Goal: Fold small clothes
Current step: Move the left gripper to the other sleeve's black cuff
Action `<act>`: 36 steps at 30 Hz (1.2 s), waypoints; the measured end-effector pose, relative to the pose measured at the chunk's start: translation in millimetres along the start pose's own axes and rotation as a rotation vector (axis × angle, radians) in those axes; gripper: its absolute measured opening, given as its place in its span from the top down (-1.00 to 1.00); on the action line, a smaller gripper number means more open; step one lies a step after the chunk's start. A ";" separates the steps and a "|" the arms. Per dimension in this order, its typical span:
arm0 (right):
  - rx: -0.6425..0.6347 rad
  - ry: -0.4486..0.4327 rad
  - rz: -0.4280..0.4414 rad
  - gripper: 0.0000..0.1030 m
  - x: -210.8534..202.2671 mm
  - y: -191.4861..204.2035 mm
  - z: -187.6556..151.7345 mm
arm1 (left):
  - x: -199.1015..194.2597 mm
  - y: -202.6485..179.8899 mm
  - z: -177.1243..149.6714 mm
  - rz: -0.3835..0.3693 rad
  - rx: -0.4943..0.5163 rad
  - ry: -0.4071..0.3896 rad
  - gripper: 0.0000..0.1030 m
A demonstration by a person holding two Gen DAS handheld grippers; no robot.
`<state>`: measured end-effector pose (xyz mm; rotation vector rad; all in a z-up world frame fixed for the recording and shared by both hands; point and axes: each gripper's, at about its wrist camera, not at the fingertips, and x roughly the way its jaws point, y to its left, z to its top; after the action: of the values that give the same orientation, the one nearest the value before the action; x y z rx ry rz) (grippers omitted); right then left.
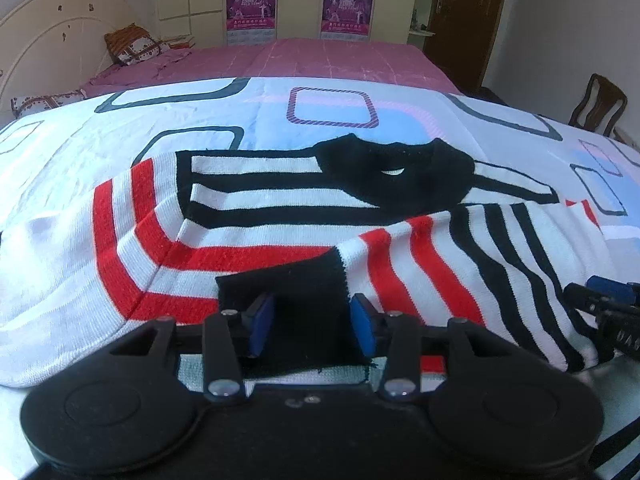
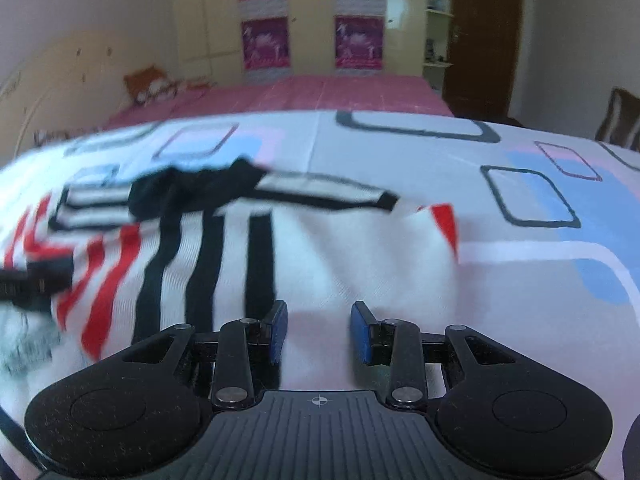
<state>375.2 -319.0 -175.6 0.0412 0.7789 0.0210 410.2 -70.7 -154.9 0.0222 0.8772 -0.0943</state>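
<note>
Sweater (image 1: 280, 216): striped red, white, black; lies partly folded on the bedspread (image 1: 120, 148), near its front edge.
Left gripper (image 1: 312, 326): fingers wide, black cuff between them.
Right gripper (image 2: 319, 330): fingers wide, over white knit, holding nothing.

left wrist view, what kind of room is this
Most likely a home bedroom. A bed with a pink sheet and a curved headboard fills the back, with a pillow on it and a wardrobe along the far wall.
</note>
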 end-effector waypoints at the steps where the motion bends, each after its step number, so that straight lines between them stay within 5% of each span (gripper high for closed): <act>1: -0.019 0.002 -0.009 0.30 0.5 2.9 0.1 | -0.6 -0.5 0.0 0.005 0.004 0.002 0.14; 8: -0.010 0.032 0.018 0.30 0.7 13.8 0.4 | -5.9 -2.5 -1.8 0.053 0.024 0.009 -0.12; 19: -0.073 0.017 -0.006 0.26 8.7 22.4 -4.4 | -50.7 20.8 -10.7 0.087 -0.030 -0.025 -0.21; 27: -0.059 0.042 -0.046 0.25 0.7 29.7 2.7 | -94.4 99.9 -31.0 0.109 -0.166 -0.052 -0.38; 36: 0.002 -0.005 0.085 0.25 -17.6 99.2 17.9 | -113.4 243.3 -61.5 0.196 -0.476 -0.022 -0.46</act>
<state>374.9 -221.1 -146.1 0.0767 0.7723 0.1010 313.3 183.4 -111.8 -0.3359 0.8536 0.2982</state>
